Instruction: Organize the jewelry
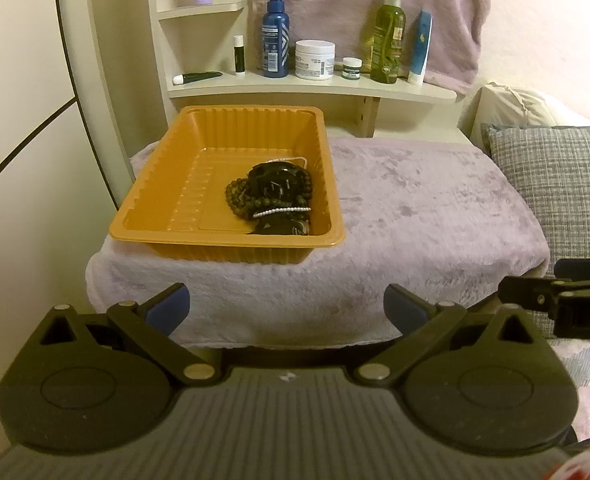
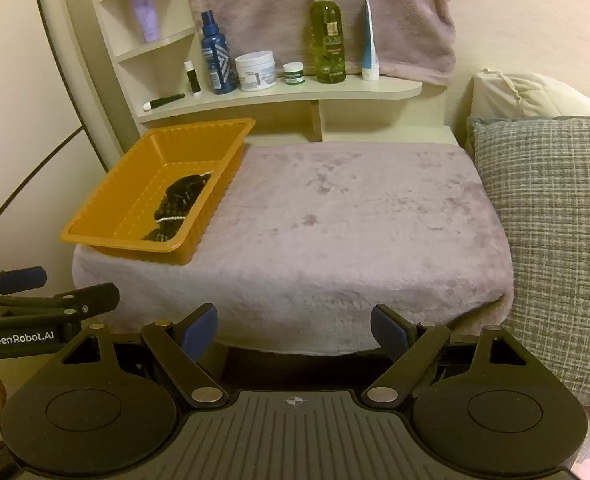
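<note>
Bedroom corner, cream walls; a worktop (image 1: pixel 395 216) draped in a mauve plush cloth, a shelf (image 1: pixel 315 90) of toiletries behind it, a grey checked pillow (image 1: pixel 559 184) at right. Left item: orange tray (image 1: pixel 151 220), ribbed plastic, at the worktop's left near corner. Contents: jewelry (image 1: pixel 273 196), one tangled heap against the tray's right wall, comprising dark bead strands, a glossy black piece and a thin white pearl strand across the top. No piece is seen on the cloth outside the tray. Left gripper (image 1: pixel 286 306): jaws spread wide, holding nothing, hanging just off the worktop's near edge, the heap well beyond and about straight ahead. Right gripper (image 2: pixel 293 330): jaws likewise wide and empty, off the near edge further right, the tray far-left of it. Condition: fits either a heap gathered in and finished with, or a heap awaiting separation; the views do not settle which. Handling note, if sorting follows: strands are interlaced, so lifting one likely drags its neighbours; the pearl strand, lying uppermost, looks the freest.
</note>
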The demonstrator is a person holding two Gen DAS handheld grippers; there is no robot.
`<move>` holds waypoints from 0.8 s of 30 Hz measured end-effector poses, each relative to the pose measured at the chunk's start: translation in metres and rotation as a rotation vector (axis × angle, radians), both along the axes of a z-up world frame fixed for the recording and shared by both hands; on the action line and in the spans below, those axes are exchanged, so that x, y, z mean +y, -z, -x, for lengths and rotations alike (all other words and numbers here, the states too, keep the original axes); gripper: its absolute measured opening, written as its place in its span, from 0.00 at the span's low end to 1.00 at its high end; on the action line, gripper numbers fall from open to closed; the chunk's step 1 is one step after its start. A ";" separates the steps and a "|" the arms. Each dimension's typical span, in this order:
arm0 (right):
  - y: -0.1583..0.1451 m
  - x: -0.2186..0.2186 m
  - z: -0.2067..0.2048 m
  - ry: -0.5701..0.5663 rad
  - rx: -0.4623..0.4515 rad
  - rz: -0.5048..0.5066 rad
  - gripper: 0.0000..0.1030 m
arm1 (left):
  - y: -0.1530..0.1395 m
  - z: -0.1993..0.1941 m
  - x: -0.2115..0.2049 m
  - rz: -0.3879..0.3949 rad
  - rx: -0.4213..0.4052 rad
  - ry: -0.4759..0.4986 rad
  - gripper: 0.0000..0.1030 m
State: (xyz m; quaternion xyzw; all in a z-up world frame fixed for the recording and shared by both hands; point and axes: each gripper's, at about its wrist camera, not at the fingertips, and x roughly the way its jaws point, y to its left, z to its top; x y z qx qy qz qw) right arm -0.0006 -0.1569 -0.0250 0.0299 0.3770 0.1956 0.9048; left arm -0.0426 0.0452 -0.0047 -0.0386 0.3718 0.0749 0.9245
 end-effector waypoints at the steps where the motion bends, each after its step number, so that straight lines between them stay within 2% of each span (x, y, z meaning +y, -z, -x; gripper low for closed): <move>1: 0.000 0.000 0.000 0.000 0.000 0.000 0.81 | 0.000 0.000 0.000 0.001 -0.001 0.000 0.99; 24: 0.000 0.001 0.000 0.001 0.000 -0.006 0.81 | 0.000 0.001 0.000 0.008 -0.006 0.006 0.99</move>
